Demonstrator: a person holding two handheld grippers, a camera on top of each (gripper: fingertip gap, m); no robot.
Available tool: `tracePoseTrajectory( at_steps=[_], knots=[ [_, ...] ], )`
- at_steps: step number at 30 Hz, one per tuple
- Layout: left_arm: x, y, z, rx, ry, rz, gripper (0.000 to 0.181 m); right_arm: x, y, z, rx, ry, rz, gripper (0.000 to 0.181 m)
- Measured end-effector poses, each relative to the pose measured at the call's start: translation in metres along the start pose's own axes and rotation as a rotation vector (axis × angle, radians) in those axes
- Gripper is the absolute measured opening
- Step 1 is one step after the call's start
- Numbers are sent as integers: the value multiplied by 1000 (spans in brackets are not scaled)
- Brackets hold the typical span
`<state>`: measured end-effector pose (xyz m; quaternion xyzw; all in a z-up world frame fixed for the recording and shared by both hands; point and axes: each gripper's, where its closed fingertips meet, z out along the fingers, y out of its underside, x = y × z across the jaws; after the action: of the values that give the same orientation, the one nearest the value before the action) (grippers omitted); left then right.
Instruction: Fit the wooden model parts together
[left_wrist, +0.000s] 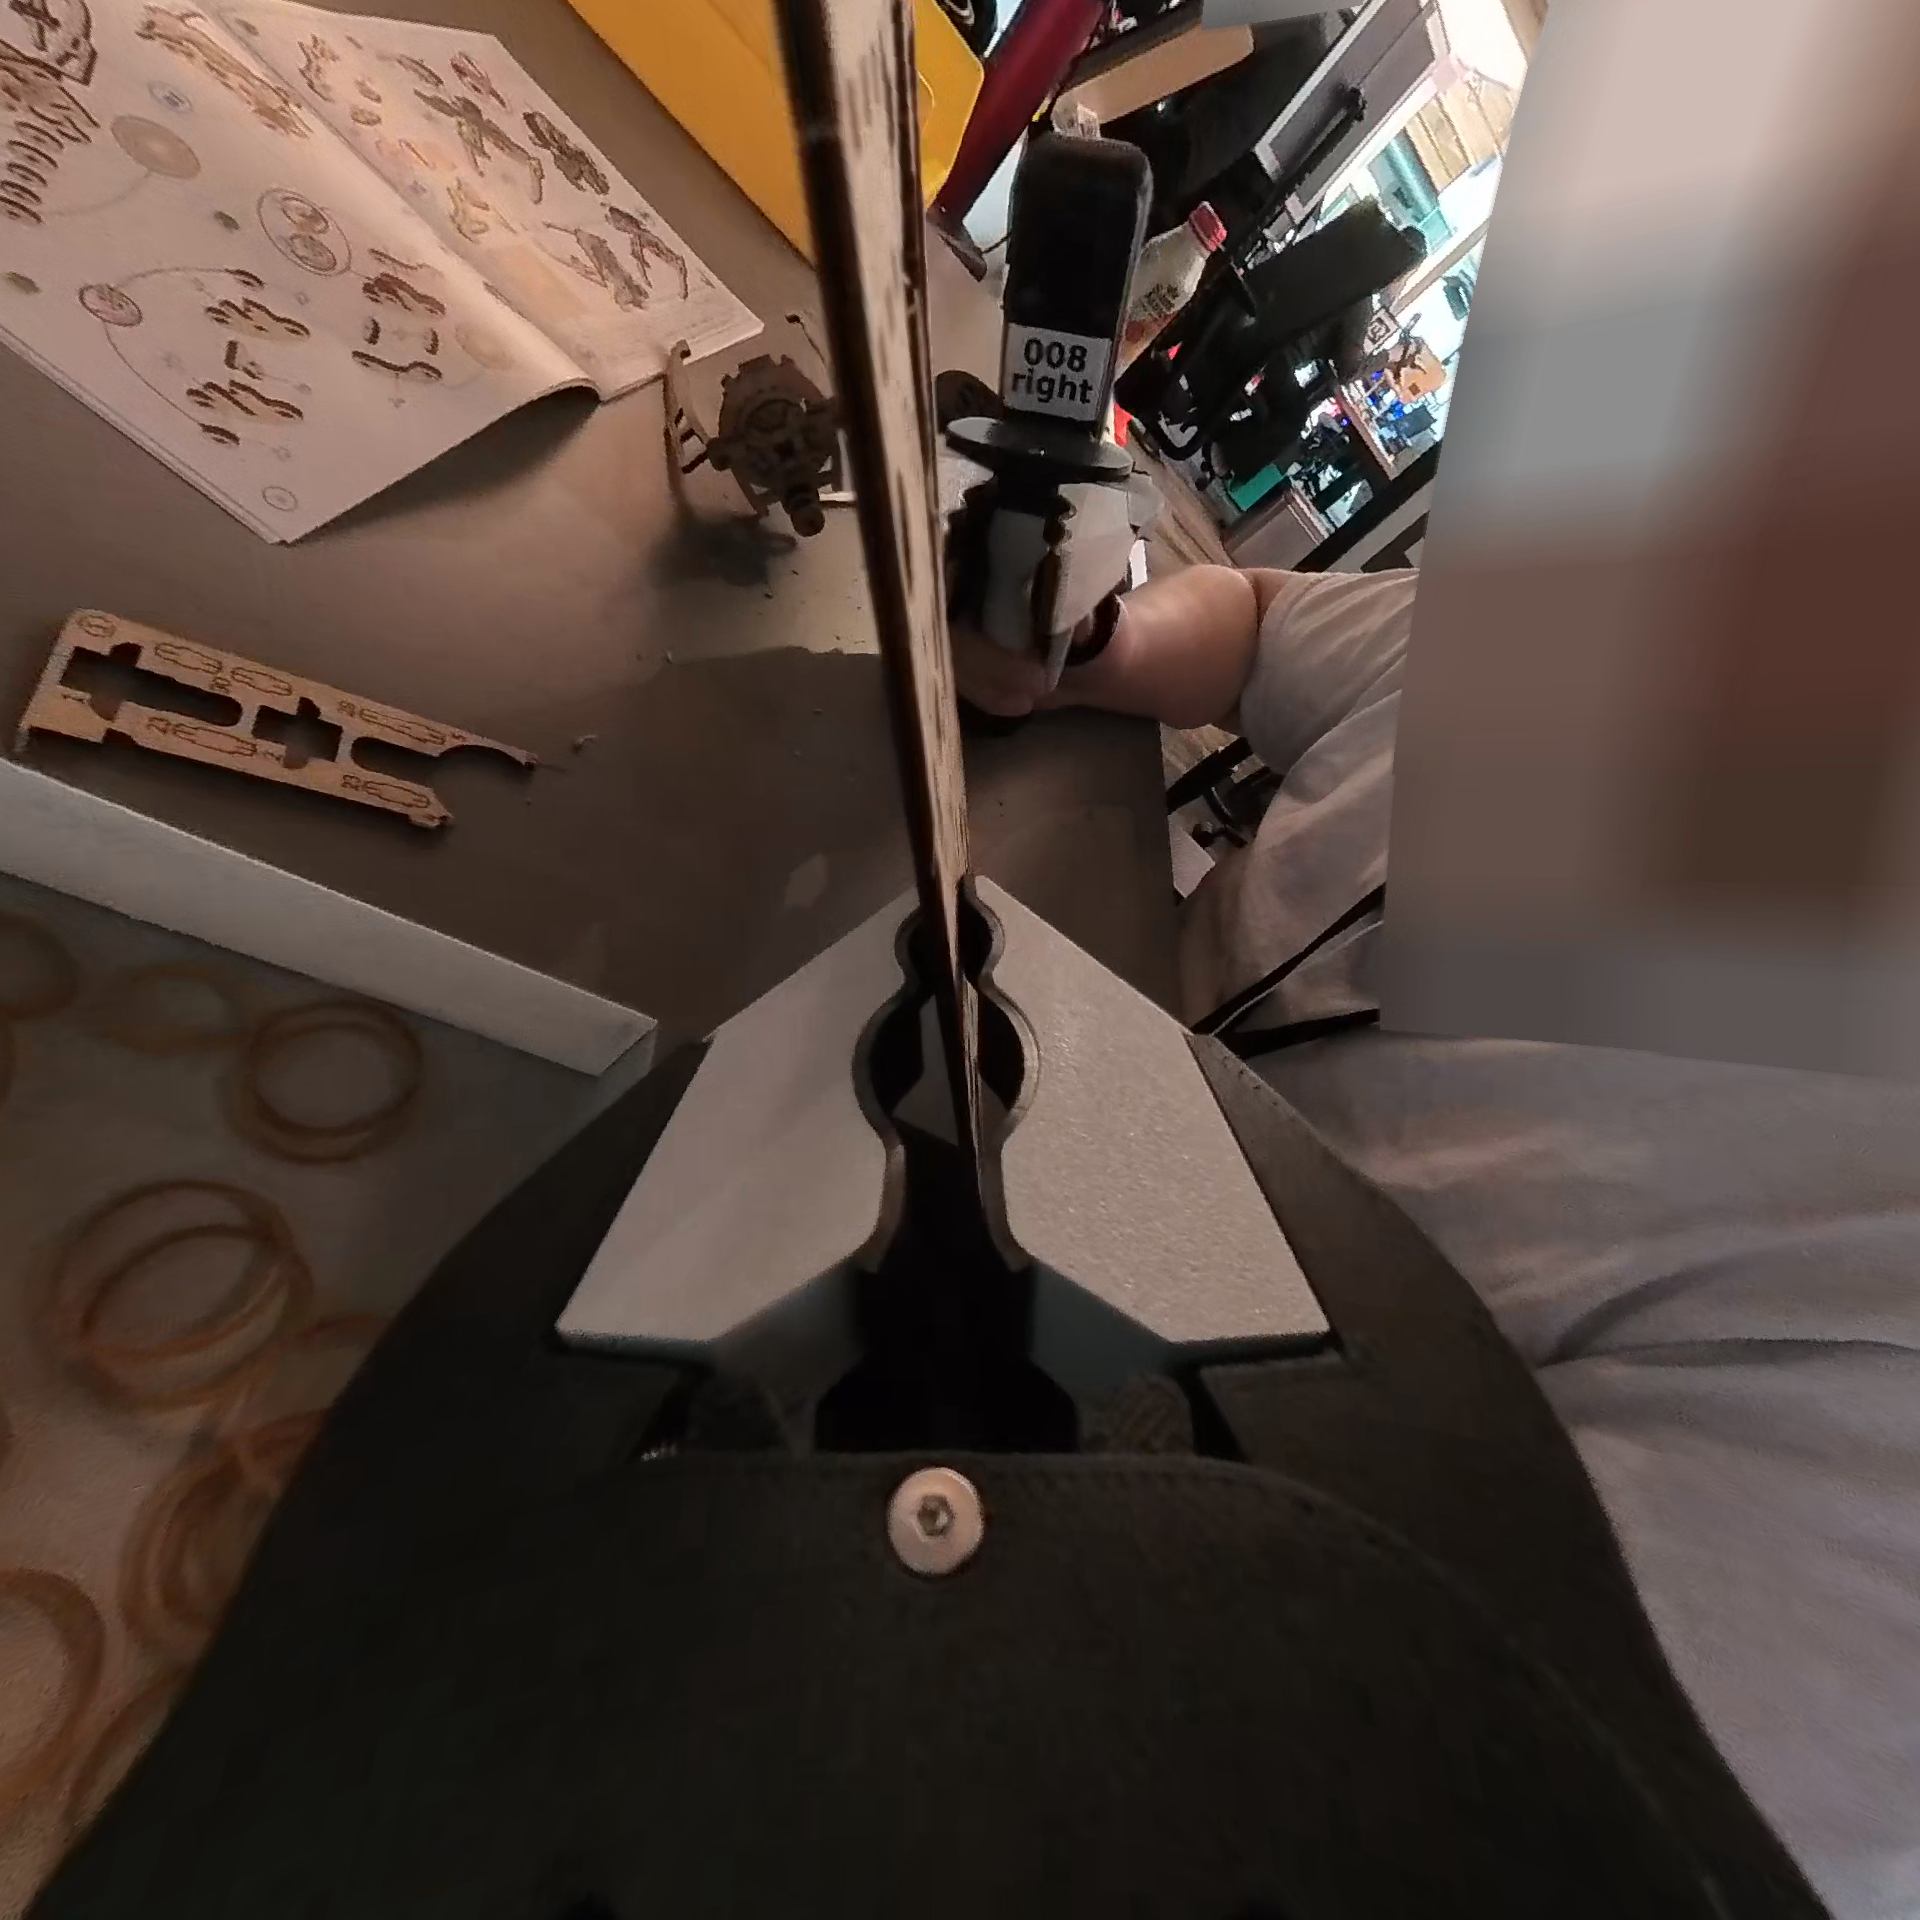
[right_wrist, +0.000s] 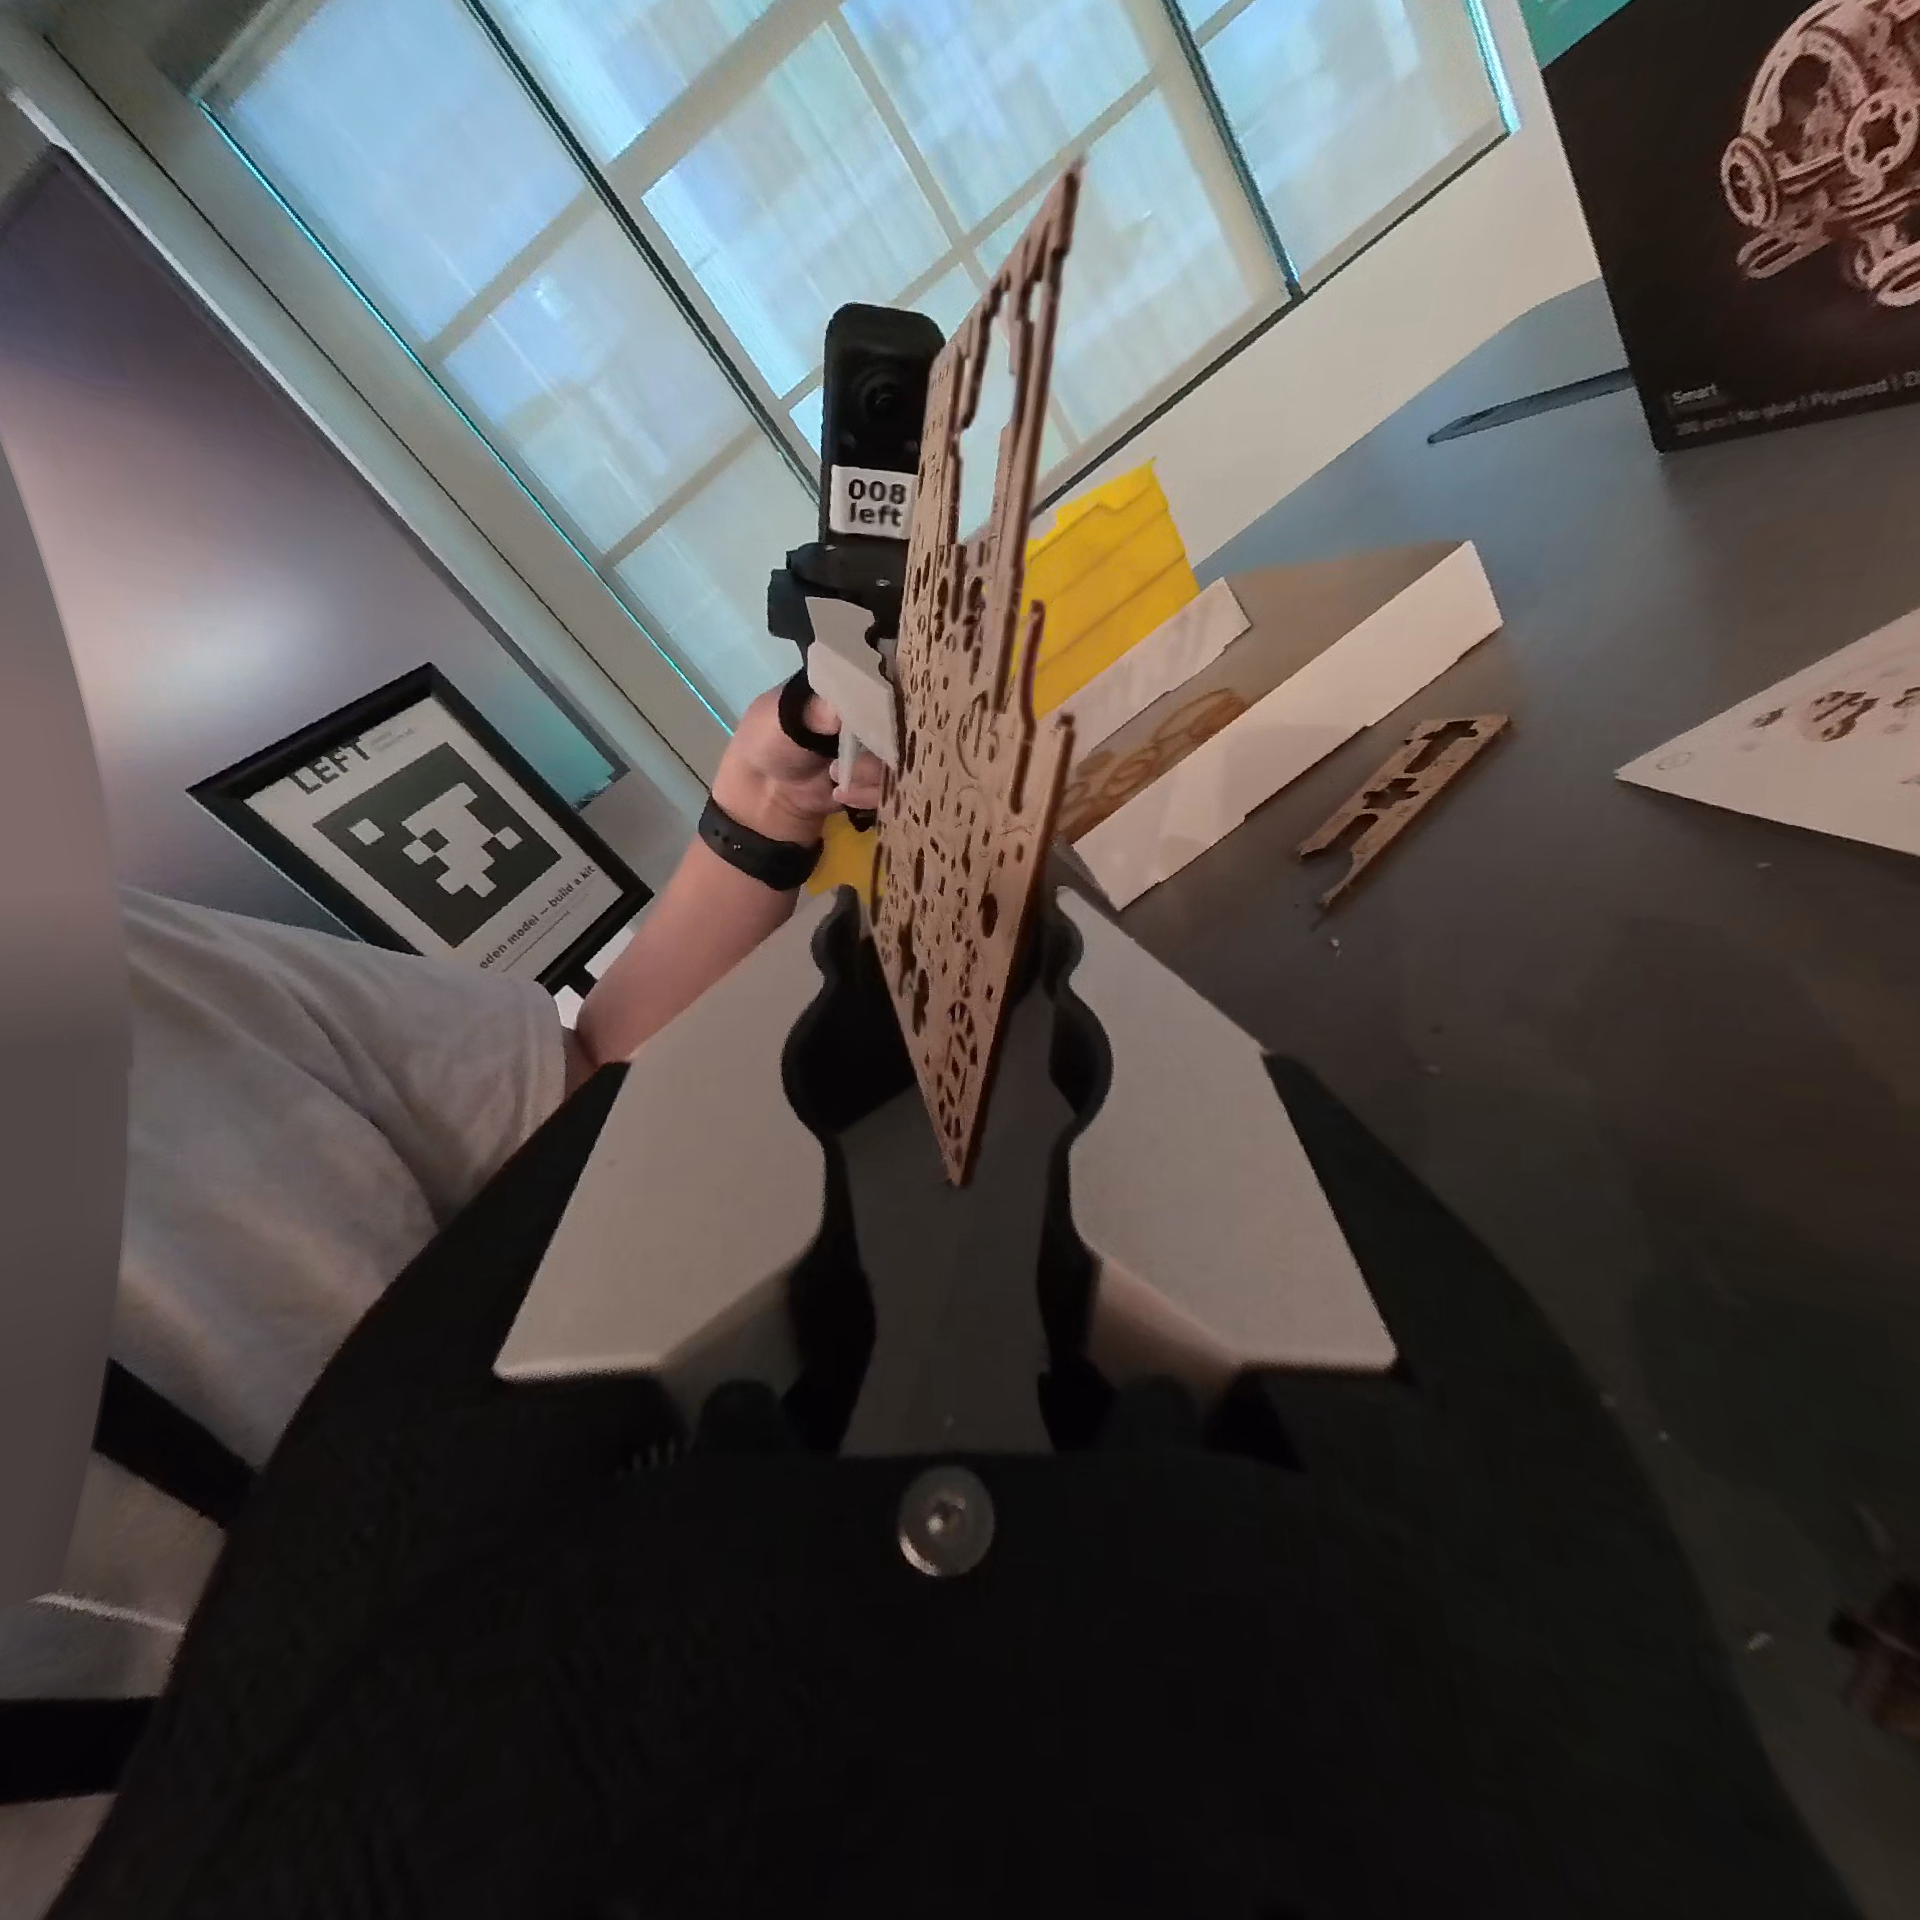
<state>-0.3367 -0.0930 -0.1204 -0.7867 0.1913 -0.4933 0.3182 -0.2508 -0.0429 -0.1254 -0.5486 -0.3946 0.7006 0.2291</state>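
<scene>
Close, opposed wrist views; shared wooden sheet (left_wrist: 883, 416).

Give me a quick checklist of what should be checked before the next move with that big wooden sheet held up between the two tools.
1. Left tool clamped on the wooden sheet: ok, its fingers close on the sheet's edge.
2. Right tool gripping the same sheet: cannot tell, the sheet sits between its fingers but a gap shows beside it.
3. Sheet lifted off the table: ok.
4. Part-built model within reach: ok, it stands on the table beside the instruction booklet.
5. Leftover wooden strip out of the way: ok, lying flat apart.
6. Which piece gets popped out: cannot tell.
</scene>
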Motion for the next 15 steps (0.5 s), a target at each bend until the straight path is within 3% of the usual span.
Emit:
tracePoseTrajectory(
  at_steps=[15],
  knots=[
    [3, 4, 13, -34, 37, -7, 2, 3, -4, -2, 22, -28, 87, 29]
  ],
)
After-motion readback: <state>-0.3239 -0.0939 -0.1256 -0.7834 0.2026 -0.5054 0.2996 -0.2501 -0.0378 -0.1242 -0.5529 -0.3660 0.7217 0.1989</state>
